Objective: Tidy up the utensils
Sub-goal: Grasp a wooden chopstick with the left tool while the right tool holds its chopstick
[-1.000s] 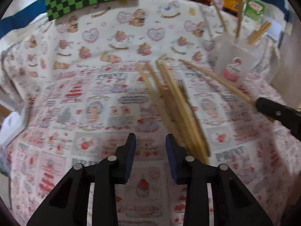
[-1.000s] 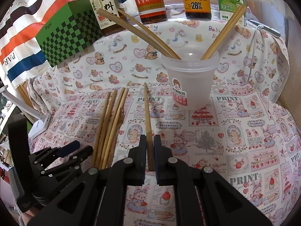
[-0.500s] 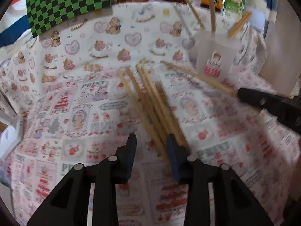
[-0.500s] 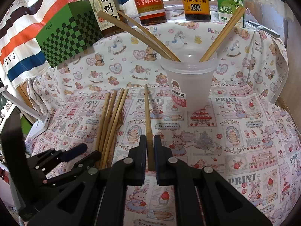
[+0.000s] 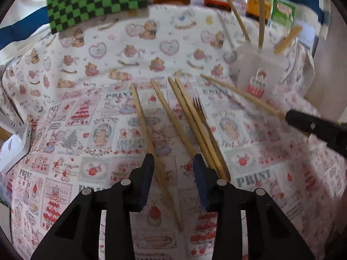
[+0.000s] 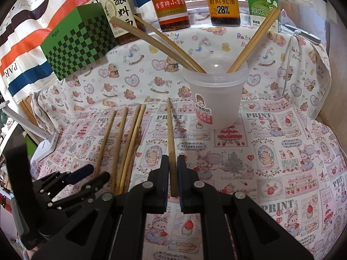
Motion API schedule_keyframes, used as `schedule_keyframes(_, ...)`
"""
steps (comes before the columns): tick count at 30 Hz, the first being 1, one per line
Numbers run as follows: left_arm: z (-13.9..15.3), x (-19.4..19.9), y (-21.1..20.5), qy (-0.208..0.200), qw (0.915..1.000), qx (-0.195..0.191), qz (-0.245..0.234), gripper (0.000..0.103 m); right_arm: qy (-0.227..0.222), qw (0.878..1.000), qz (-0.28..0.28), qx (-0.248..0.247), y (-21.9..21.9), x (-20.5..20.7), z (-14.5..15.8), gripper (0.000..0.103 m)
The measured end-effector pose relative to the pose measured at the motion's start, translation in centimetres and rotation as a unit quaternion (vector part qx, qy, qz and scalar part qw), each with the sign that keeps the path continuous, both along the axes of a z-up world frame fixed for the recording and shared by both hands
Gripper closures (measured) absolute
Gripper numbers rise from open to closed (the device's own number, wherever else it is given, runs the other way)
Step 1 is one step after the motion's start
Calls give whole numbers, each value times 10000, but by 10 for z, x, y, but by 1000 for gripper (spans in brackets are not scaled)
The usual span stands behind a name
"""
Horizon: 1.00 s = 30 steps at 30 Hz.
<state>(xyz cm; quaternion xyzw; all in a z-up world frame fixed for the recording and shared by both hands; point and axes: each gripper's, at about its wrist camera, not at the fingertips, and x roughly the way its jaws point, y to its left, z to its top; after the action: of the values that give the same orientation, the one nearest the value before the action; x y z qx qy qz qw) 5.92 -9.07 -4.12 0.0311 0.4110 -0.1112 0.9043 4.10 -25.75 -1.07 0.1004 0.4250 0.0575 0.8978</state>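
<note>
My right gripper [image 6: 172, 170] clamped on light, stiff wooden chopstick [image 6: 170, 134] near butt end. Left gripper [image 5: 173, 169] just narrowed, jaws apart astride loose chopstick [image 5: 143, 121]; thin, may roll.

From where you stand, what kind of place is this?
Probably a home kitchen or dining table. A printed tablecloth covers it, sauce bottles line the back, and wooden chopsticks lie beside a plastic cup that already holds a few.
</note>
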Motion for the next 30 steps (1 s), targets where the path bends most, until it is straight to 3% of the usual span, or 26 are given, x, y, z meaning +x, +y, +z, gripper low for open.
schedule_keyframes(3, 5, -4, -1, -174, 9996, -161, -167, 67, -1, 10000, -1, 17, 0, 0, 1, 96)
schedule_keyframes(6, 2, -4, -13, -43, 9981, -260, -558, 63, 9, 10000, 4, 30, -1, 0, 1, 96)
schedule_keyframes(9, -9, -3, -24, 292, 9975, 47, -636, 58, 6, 10000, -15, 40, -1, 0, 1, 96)
schedule_keyframes(10, -8, -4, -25, 235, 9974, 73, -678, 57, 2, 10000, -12, 48, -1, 0, 2, 96)
schedule_keyframes(16, -12, 1, -16, 298, 9985, 402, -217, 54, 2, 10000, -23, 67, -3, 0, 3, 96)
schedule_keyframes(21, -13, 5, -3, 361, 9990, 257, -21, 71, 26, 10000, -28, 68, -4, 0, 2, 96)
schedule_keyframes(23, -11, 5, 2, 478, 9986, 229, -7, 86, 27, 10000, -20, 73, -3, 0, 2, 96)
schedule_keyframes(25, -8, 8, 17, 738, 9968, -317, -13, 89, 15, 10000, -20, 84, -3, 0, 2, 96)
schedule_keyframes(26, -5, 9, 25, 774, 9952, -605, 13, 103, 5, 10000, -18, 86, -3, 0, 3, 96)
schedule_keyframes(30, 11, 6, 49, 411, 9936, -1026, 224, 103, -21, 9999, 0, 110, -3, -1, 4, 96)
